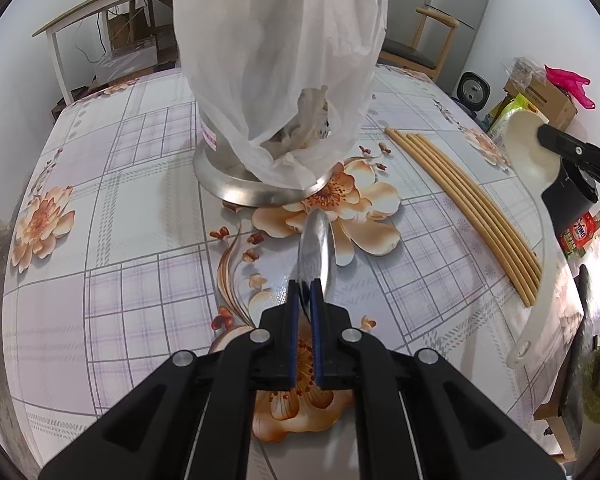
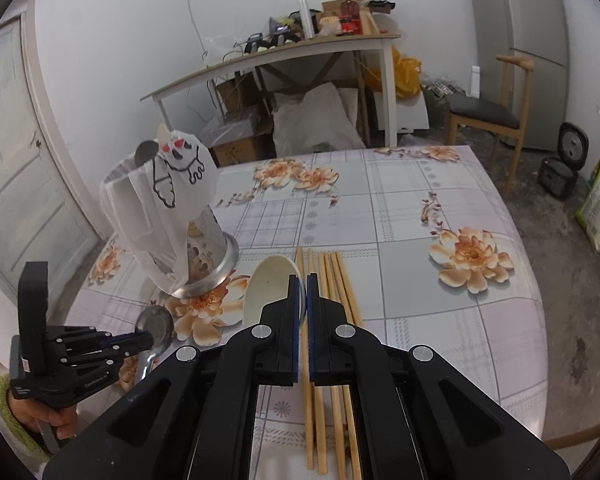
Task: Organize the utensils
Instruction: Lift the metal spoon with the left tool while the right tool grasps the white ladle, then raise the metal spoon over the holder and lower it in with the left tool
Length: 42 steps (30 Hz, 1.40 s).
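Chopsticks (image 2: pixel 332 344) lie in a loose bundle on the flowered table (image 2: pixel 440 208), running from the middle of the right wrist frame down to its bottom edge. The right gripper (image 2: pixel 304 296) is pressed together on a white ladle (image 2: pixel 270 290), whose bowl shows just left of the blue pads, in front of the chopsticks. In the left wrist view the same ladle (image 1: pixel 534 216) hangs at the right edge, bowl uppermost and its long handle curving down, clear of the table, with the right gripper (image 1: pixel 548 136) pinching it near the bowl.

The left gripper (image 1: pixel 305 292), low in the centre of its own frame, is clamped on a metal spoon (image 1: pixel 316 252), the bowl pointing up the frame toward the holder (image 1: pixel 260 188). That holder is a steel canister on a flared base, draped in a white bag (image 1: pixel 276 52), standing at the top centre. From the right wrist the left gripper (image 2: pixel 146 340) sits at the lower left, a hand (image 2: pixel 48 420) in a green cuff holding it.
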### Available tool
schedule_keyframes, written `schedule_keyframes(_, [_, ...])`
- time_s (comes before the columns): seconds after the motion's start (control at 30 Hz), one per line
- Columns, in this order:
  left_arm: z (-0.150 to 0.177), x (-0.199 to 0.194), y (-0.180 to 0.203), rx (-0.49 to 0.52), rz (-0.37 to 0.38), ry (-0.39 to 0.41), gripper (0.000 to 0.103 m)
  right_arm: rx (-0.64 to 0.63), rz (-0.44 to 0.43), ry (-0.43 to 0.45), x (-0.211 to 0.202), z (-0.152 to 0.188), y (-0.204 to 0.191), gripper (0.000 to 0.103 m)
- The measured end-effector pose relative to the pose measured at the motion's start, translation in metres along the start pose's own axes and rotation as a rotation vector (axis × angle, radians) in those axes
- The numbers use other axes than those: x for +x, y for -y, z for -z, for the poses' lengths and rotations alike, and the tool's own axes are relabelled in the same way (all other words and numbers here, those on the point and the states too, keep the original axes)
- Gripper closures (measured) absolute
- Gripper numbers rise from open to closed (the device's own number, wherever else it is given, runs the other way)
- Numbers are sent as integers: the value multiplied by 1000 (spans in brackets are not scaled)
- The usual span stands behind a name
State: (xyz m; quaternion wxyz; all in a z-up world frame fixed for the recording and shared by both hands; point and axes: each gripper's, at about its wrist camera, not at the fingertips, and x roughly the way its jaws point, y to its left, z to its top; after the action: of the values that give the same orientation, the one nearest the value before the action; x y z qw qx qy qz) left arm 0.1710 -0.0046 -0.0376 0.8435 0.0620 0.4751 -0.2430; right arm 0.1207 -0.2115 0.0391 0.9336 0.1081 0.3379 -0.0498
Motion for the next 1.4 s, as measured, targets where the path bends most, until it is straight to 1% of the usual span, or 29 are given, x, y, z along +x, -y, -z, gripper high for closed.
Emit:
schedule_keyframes(0.17, [1,-9,1,-3,-5,14,100,34,-11,23,-11,0,4,101])
schedule_keyframes(0.47, [1,-33,3,-16,-3,63,100,52,-35,61,-27,-1,4,101])
schedule_keyframes(0.57, [0,-47,5,-18,2,98,101,55,-40,65,-30,0,4,101])
schedule_keyframes(0.67, [-7,-69,7,-17,8,155,100,54,-45,73,-31,1,3,101])
schedule_keyframes(0.77, [-20,-102,7,-24,29,247,100,60,-56,78,-32,0,4,101])
schedule_keyframes(0.93, [-58,-164,6,-23,44,461,100,58,-65,74,-32,-1,4,101])
schedule_keyframes(1.0, [-74,-183,6,-21,28,543,100,62,-68,73,-32,-2,4,101])
schedule_keyframes(1.1, [-104,-208,2,-44,3,692,100,63,-74,71,-31,-2,3,101])
schedule_keyframes(1.2, [-129,-214,-4,-74,-36,820,100,57,-76,67,-29,-4,0,101])
schedule_keyframes(1.23, [-135,-211,-7,-79,-49,843,100,57,-77,66,-28,-4,0,101])
schedule_keyframes(1.27, [-142,-207,-9,-82,-71,868,100,58,-79,64,-27,-5,0,101])
schedule_keyframes(1.3, [-149,-198,-11,-81,-113,900,100,59,-80,62,-26,-5,0,101])
schedule_keyframes(1.37, [-158,-181,-14,-67,-165,914,100,56,-78,54,-22,-6,1,101])
schedule_keyframes(1.4, [-163,-169,-17,-62,-176,905,100,55,-76,50,-21,-6,0,101])
